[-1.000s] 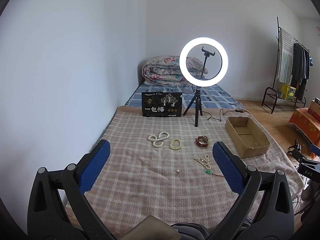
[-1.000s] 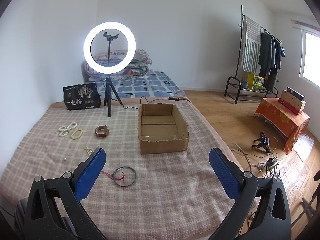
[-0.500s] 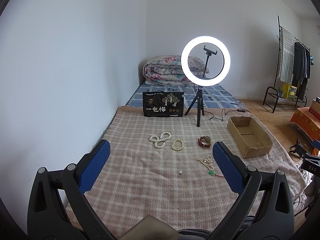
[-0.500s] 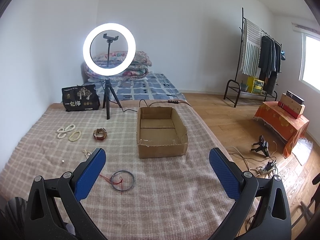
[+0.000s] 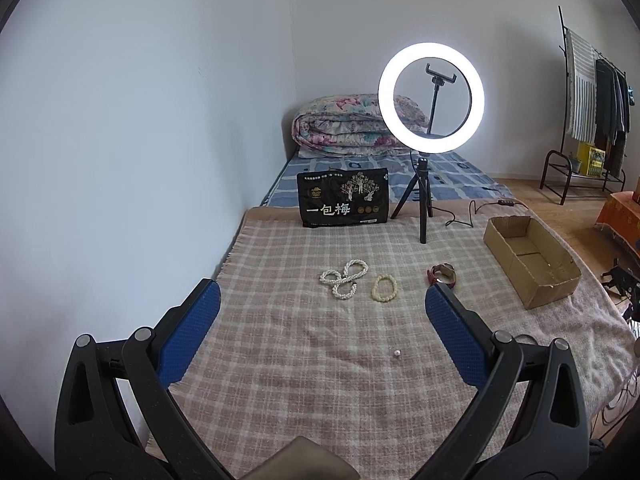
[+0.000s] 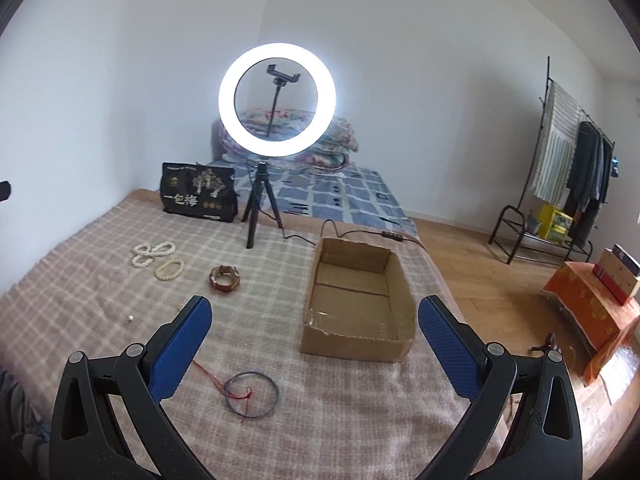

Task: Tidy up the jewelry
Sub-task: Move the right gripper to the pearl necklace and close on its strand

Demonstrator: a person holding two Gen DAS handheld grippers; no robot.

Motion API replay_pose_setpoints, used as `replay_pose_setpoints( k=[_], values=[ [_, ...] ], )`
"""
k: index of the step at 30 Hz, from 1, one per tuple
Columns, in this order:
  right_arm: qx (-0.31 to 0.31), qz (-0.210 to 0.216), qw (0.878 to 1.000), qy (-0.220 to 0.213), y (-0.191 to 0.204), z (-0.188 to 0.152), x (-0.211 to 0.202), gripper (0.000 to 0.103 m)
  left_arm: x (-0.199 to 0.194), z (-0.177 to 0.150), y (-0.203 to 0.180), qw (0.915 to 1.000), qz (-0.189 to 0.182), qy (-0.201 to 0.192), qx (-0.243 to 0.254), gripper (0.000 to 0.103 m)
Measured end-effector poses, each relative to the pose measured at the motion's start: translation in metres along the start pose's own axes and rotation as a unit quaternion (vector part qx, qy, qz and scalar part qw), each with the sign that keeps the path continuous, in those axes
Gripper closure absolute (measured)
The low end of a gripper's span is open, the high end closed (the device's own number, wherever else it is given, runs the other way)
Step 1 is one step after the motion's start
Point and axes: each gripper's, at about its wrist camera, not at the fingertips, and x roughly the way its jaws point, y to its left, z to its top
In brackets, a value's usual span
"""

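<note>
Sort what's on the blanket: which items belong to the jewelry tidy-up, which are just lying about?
Job: white bead loops, cream bracelet, brown bracelet, loose pearl, dark hoop with red thread, cardboard box.

Lying about: ring light on tripod, black snack bag, folded quilt.

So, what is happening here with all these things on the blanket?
A person holds a claw in each hand over a checked blanket. The left claw and right claw are both open and empty. The pearl strand, cream bracelet, brown bracelet and dark bangle lie loose; the cardboard box holds none of them.
</note>
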Motion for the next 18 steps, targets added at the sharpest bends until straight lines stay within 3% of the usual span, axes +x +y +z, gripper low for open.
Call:
replay_pose_setpoints(
  k=[7,15,18],
  values=[
    [0.001,0.076,0.996,0.052,0.006,0.001,0.052,0.000,0.042,-0.005,0.013,0.9993,-0.025,0.025,-0.013,0.000],
    [-0.022,0.157,0.980,0.118,0.034,-0.003,0.121,0.001,0.088,-0.018,0.017,0.9973,-0.036,0.060,-0.019,0.011],
    [-0.024,0.182,0.973,0.142,0.046,-0.009,0.147,0.008,0.109,-0.022,0.018,0.9959,-0.041,0.077,-0.022,0.014]
  ],
)
